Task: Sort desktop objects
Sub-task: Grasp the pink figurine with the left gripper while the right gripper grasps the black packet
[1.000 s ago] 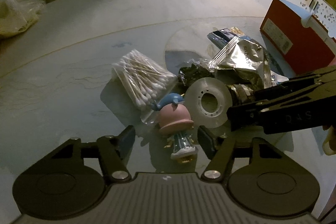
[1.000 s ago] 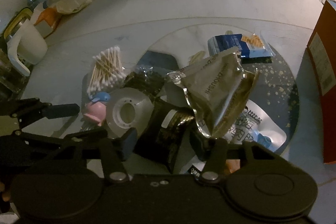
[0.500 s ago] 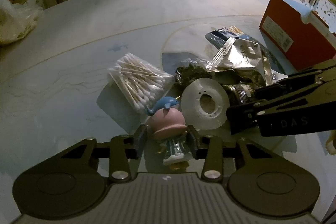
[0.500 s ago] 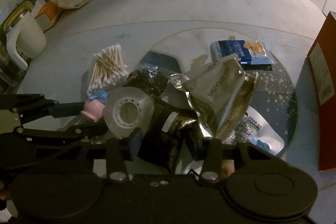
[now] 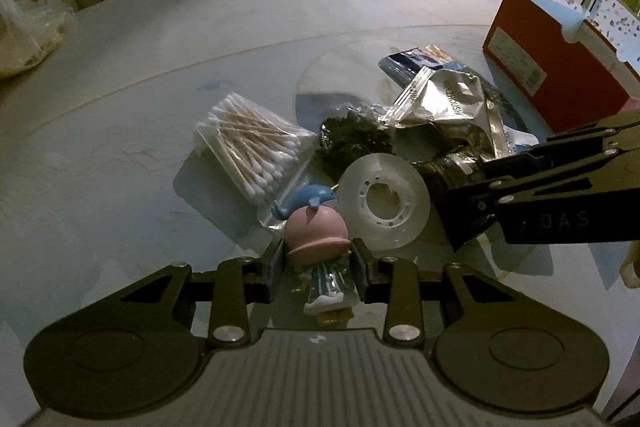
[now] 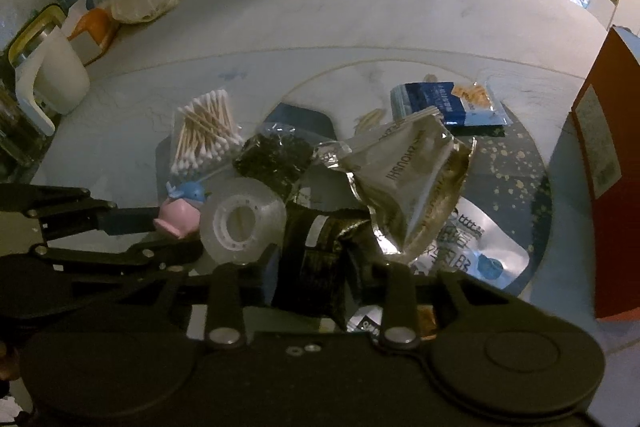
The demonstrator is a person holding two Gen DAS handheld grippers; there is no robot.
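Left wrist view, pink-headed figurine point(image 5: 318, 241) clamped between left gripper point(image 5: 318, 265) jaws

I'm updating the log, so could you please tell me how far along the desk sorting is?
Nothing looks sorted yet. The left claw is shut on the pink figurine; the right claw grips a black packet. The tape roll, cotton swabs and silver pouch are left piled together.

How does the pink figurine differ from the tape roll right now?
The pink figurine is opaque, with a blue whale on its head; the tape roll is a clear ring with a hollow core. The figurine sits clamped between the left gripper jaws; the tape roll is not gripped and leans on the pile. Both sit at the pile's near edge.
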